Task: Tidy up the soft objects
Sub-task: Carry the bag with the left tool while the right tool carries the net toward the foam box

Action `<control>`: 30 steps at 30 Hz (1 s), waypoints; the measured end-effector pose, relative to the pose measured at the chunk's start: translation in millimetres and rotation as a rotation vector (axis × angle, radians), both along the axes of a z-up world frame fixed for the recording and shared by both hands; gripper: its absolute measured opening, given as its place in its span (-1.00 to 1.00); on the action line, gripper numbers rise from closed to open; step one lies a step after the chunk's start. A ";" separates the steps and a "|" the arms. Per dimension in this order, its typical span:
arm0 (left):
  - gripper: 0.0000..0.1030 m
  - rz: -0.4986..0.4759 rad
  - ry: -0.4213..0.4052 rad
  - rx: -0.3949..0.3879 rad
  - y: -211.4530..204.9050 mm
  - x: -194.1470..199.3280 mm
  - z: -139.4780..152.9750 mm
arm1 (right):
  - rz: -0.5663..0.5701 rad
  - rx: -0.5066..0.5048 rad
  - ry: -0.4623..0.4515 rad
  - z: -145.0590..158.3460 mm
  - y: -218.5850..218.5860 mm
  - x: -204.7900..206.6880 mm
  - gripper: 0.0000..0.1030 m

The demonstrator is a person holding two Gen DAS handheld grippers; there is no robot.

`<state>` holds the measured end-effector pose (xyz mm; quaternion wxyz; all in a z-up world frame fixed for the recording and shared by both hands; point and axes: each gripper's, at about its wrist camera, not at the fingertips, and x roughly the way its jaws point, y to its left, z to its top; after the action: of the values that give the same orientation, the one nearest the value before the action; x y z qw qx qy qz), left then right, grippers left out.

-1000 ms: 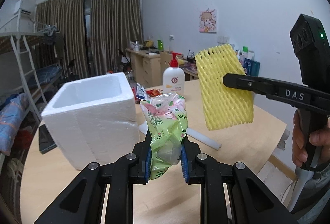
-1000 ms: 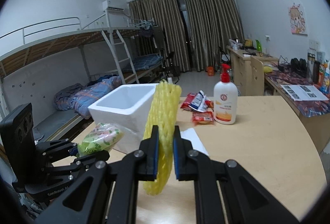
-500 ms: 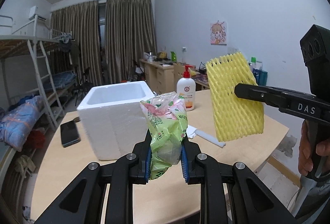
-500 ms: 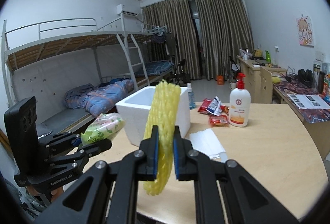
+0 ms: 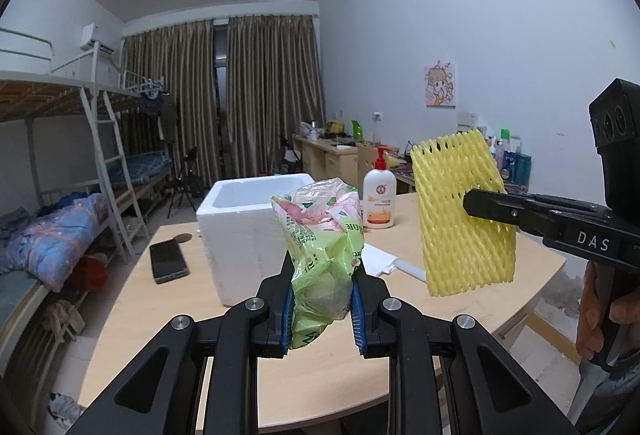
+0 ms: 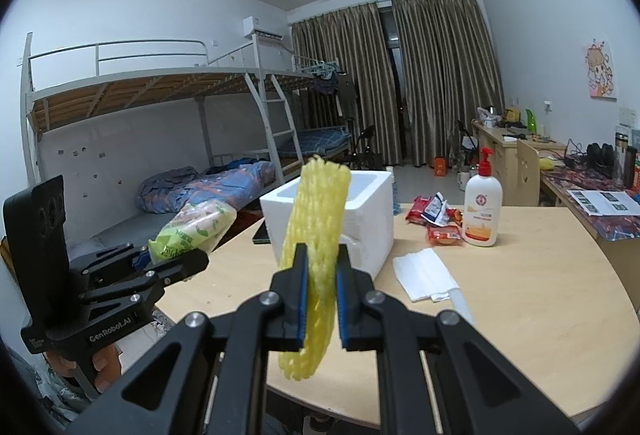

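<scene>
My left gripper (image 5: pixel 320 309) is shut on a green flowered plastic bag (image 5: pixel 322 251), held upright in the air before the table. The same green bag (image 6: pixel 192 231) and left gripper (image 6: pixel 188 261) show at the left of the right wrist view. My right gripper (image 6: pixel 322 299) is shut on a yellow foam net sleeve (image 6: pixel 316 255), seen edge-on. In the left wrist view the yellow foam net (image 5: pixel 460 211) hangs flat in the right gripper (image 5: pixel 472 205). A white foam box (image 5: pixel 244 231) stands open-topped on the table, beyond both grippers.
On the wooden table (image 5: pixel 192 315) lie a phone (image 5: pixel 168 266), a pump bottle (image 6: pixel 482 209), snack packets (image 6: pixel 434 215) and a folded white paper (image 6: pixel 426 275). A bunk bed (image 6: pixel 160 139) stands to the left, with desks along the right wall.
Both grippers have pulled back from the table with their loads. The foam box and bottle now look smaller and farther away. Neither grip has changed.
</scene>
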<state>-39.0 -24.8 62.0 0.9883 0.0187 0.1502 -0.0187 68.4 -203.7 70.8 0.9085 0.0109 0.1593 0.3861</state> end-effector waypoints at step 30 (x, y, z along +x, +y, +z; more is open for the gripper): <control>-0.53 0.047 0.022 -0.055 41.6 48.6 20.4 | 0.066 0.006 -0.005 13.2 47.7 34.1 -0.71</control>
<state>9.7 16.8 82.4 0.9869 -0.0121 0.1609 0.0004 102.4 -156.0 84.0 0.8957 0.0073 0.1560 0.4163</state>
